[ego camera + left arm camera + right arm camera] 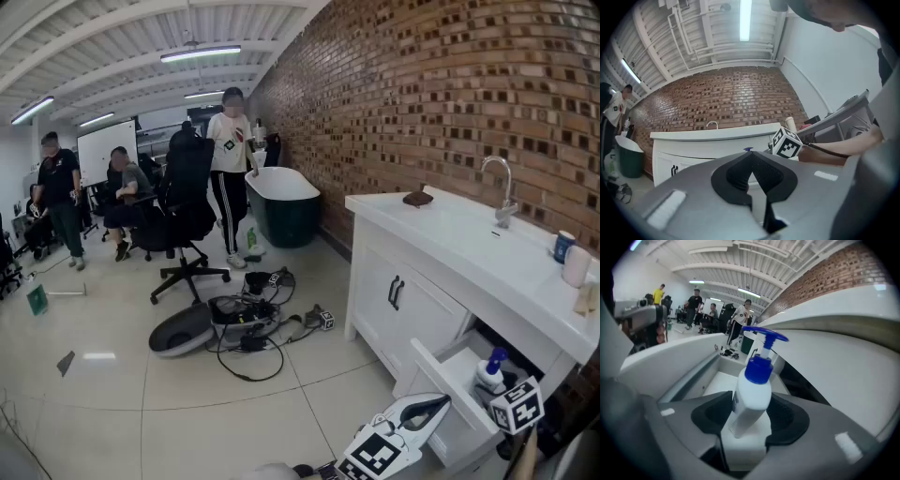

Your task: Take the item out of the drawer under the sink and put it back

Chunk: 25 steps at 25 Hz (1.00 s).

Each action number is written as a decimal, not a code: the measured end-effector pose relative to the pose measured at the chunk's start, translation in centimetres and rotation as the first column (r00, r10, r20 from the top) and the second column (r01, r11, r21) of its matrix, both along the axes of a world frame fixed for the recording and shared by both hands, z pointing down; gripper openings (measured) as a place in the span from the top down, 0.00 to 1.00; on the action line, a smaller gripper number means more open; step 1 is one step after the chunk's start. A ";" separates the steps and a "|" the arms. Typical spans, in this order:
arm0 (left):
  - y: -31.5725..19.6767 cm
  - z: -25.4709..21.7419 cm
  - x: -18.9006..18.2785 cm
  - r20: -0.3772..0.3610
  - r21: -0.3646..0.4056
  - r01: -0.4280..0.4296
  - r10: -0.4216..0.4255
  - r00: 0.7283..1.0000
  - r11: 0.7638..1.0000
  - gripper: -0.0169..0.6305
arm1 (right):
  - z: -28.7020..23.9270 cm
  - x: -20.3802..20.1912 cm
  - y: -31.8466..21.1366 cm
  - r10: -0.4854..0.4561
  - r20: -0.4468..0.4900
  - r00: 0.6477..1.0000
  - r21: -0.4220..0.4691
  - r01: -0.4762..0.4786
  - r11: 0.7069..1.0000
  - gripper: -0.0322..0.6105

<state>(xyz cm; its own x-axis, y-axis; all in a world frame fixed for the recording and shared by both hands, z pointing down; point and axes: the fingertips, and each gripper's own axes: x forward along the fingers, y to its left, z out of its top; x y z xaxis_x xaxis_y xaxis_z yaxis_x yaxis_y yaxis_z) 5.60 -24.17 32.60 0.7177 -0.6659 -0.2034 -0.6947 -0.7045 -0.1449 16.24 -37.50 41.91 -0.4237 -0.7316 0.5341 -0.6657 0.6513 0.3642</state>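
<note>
One white pump bottle (752,394) with a blue top stands in the open drawer (448,373), between the right gripper's (749,420) spread jaws. The left gripper's (752,163) jaws are pressed together, empty. Beyond, a blue cup (562,246) and a white cup (577,266) sit on the counter (525,286).

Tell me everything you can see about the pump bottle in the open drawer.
The pump bottle is white and plastic-looking, with a blue collar and a blue pump head whose spout points sideways. It stands upright in the open white drawer below the sink counter. The right gripper reaches down at it, with its jaws wide apart on either side of the bottle's body. No label can be read.
</note>
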 end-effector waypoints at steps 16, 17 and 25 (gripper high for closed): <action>-4.7 2.1 -3.6 0.012 -0.121 0.249 -0.249 0.968 0.961 0.96 | -12.7 1.8 4.5 -0.038 0.551 0.834 0.224 -0.104 0.969 0.64; -4.7 1.9 -3.5 0.003 -0.125 0.247 -0.248 0.969 0.961 0.96 | -12.8 2.1 4.7 -0.042 0.571 0.820 0.220 -0.104 0.970 0.64; -3.4 1.3 -1.7 0.024 -0.102 0.214 -0.213 0.977 0.971 0.96 | -12.8 1.9 5.9 -0.071 0.561 0.825 0.265 -0.098 0.959 0.64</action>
